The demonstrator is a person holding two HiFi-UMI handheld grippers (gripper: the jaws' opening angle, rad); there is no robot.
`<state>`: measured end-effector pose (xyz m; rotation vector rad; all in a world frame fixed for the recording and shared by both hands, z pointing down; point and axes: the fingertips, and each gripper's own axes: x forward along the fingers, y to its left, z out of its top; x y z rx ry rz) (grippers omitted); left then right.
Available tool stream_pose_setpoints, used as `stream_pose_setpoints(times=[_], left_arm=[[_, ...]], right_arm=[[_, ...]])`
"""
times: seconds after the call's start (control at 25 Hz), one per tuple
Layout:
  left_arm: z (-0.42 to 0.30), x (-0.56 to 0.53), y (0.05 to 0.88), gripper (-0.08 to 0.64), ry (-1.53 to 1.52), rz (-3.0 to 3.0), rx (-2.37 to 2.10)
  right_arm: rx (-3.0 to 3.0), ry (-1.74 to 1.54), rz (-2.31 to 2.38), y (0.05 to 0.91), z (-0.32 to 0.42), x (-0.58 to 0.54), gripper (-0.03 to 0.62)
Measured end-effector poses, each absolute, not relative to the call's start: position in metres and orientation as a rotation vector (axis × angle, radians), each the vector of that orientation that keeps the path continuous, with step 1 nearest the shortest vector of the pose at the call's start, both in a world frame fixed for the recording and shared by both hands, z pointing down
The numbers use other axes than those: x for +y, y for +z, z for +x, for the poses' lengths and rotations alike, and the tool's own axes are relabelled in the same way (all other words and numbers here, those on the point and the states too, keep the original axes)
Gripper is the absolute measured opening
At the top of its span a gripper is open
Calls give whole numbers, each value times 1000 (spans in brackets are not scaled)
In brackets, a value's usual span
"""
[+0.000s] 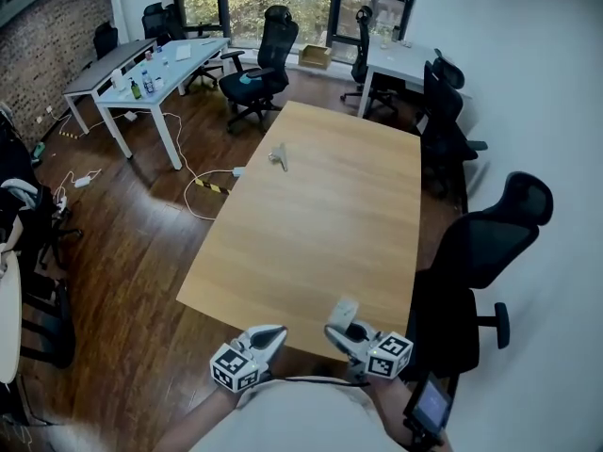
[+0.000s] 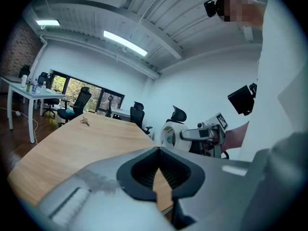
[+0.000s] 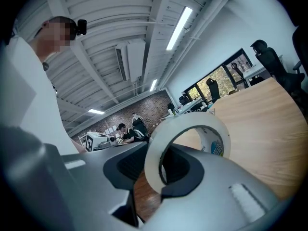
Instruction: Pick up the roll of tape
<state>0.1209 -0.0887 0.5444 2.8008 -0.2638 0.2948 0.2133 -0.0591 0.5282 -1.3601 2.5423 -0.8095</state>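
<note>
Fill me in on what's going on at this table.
A person stands at the near end of a long wooden table with a gripper in each hand. The right gripper has the roll of tape clamped between its jaws and holds it up off the tabletop. The left gripper is beside it, jaws together and empty. So the tape is already picked up.

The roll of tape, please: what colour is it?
The roll of tape is white; the right gripper view shows it best.

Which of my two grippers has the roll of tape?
The right gripper: its fingers clamp the roll of tape. The left gripper has its fingers shut together, empty.
</note>
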Motion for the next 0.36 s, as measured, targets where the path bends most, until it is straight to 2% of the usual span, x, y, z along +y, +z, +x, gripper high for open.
stream_pose_setpoints(times=[0.36], left_arm=[[121, -89, 550, 5, 308, 2795, -269]], right_arm=[[2546, -799, -1366, 536, 213, -62, 98]])
